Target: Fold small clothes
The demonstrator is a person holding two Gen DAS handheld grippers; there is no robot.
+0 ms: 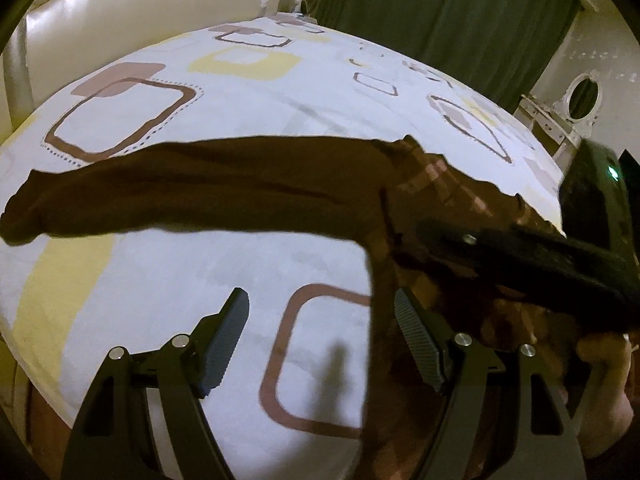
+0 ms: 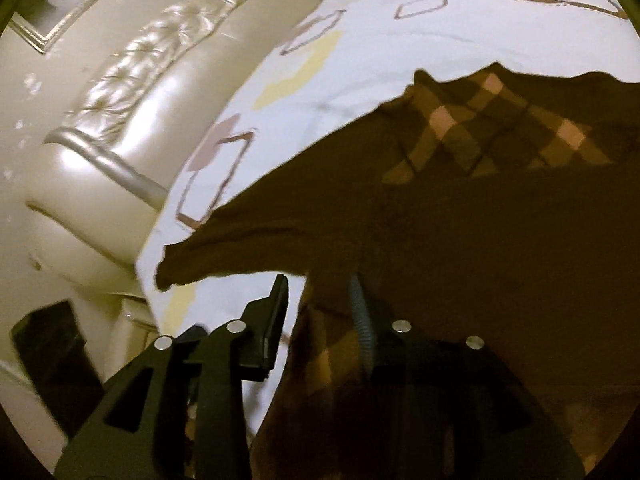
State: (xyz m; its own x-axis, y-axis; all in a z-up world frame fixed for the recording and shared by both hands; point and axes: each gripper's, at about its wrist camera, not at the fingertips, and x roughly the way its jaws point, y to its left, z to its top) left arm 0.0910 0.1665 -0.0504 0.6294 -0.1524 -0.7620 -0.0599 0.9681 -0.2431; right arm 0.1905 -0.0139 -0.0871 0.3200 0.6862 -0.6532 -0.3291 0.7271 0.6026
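Observation:
A dark brown garment (image 1: 224, 196) lies on the bed, one long sleeve stretched out to the left and a checked lining (image 2: 480, 136) showing at its neck. My left gripper (image 1: 320, 320) stands open low over the sheet; its right finger (image 1: 416, 332) is over the garment's side edge, its left finger over bare sheet. My right gripper (image 2: 320, 304) is partly open at the garment's body below the sleeve. Cloth lies against its right finger (image 2: 360, 316), and white sheet shows beside the left finger. In the left wrist view the right gripper (image 1: 436, 232) reaches in from the right over the garment.
The bed sheet (image 1: 280, 92) is white with brown and yellow squares. A cream padded headboard (image 2: 120, 92) runs along the left. Green curtains (image 1: 440, 8) and a white dresser with an oval mirror (image 1: 584, 96) stand beyond the bed. A hand (image 1: 608, 360) shows at the right edge.

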